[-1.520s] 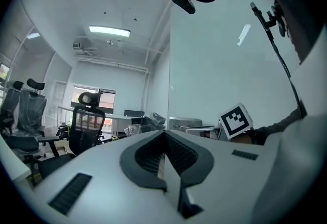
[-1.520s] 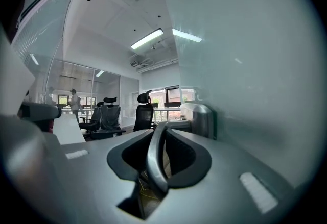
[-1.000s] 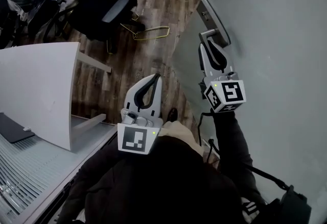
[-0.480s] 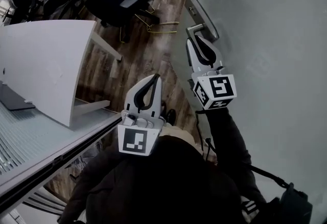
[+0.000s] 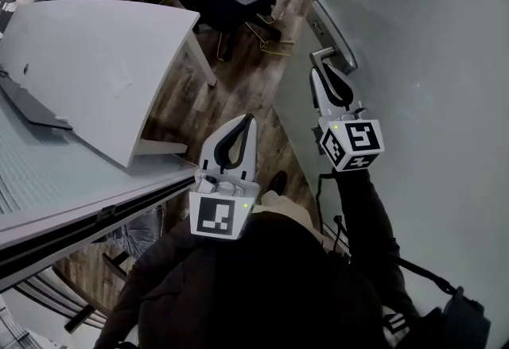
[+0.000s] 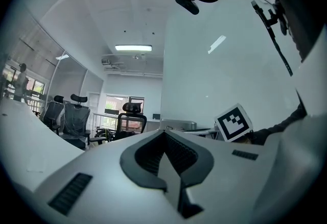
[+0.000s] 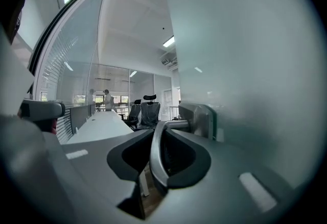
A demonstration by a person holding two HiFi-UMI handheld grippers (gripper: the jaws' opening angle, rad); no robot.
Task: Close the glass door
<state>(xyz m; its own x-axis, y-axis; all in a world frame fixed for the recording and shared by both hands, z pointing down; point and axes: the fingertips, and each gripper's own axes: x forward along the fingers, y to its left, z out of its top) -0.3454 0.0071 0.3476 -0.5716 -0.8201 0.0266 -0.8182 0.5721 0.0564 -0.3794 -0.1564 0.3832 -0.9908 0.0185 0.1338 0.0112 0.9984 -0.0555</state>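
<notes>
My right hand-held gripper [image 5: 322, 71] was pinched on the metal lever handle [image 7: 153, 162], which ran between its jaws in the right gripper view. That handle sat on the frosted glass door [image 5: 429, 53] at my right, the door's edge over the wooden floor [image 5: 238, 77]. The door looked ajar, though I couldn't be sure. My left hand-held gripper [image 5: 243, 121] hung pressed together on nothing, near the white counter [image 5: 103, 69].

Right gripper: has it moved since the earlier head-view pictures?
Yes. Shut on the door handle, the right gripper has swung with the glass door toward the white desk; the gap between them has narrowed.
</notes>
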